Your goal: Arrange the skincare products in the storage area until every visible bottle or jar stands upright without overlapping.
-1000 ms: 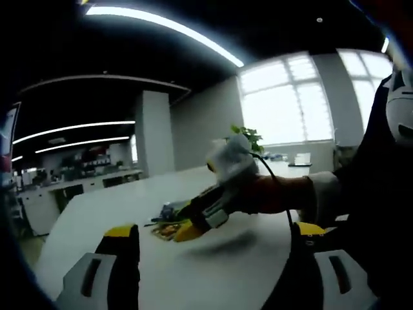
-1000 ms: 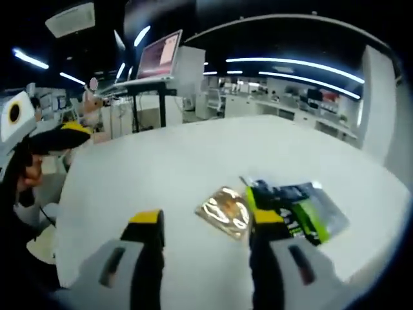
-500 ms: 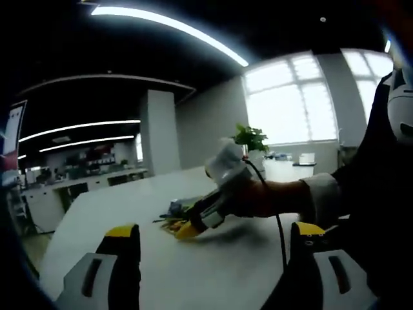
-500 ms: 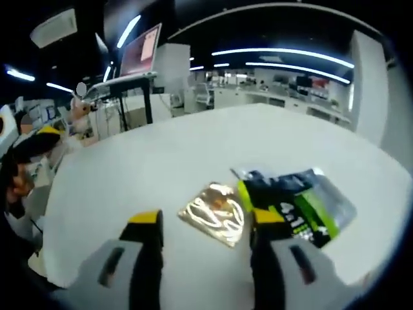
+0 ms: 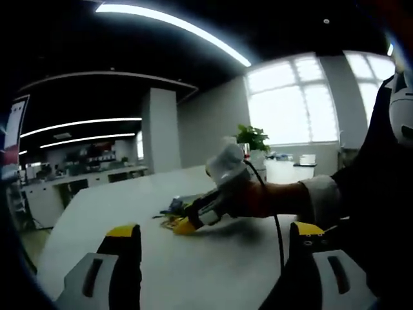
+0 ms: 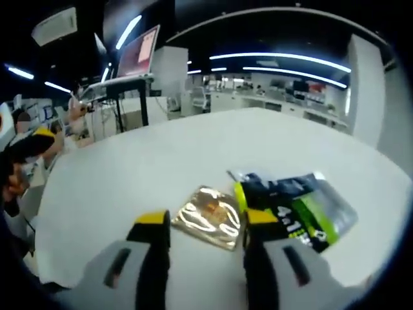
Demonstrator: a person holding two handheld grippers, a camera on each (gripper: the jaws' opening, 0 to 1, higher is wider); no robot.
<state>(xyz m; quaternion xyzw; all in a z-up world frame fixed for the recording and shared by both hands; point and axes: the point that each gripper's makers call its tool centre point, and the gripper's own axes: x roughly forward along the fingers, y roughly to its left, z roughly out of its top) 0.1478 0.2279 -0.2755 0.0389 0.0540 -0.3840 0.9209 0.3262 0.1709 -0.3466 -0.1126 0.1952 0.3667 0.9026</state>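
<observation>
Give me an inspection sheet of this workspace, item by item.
Surface: white table, mostly bare.
Job's things: gold packet lying flat beside a green-and-black packet; no bottle or jar seen.
Clutter: nothing seen.
Grippers: left gripper open, empty, held above the table; right gripper open, its jaws either side of the gold packet's near edge.
Cables: black cable running from the right gripper along the person's sleeve.
Surroundings: open office, potted plant, windows, laptop on a stand.
</observation>
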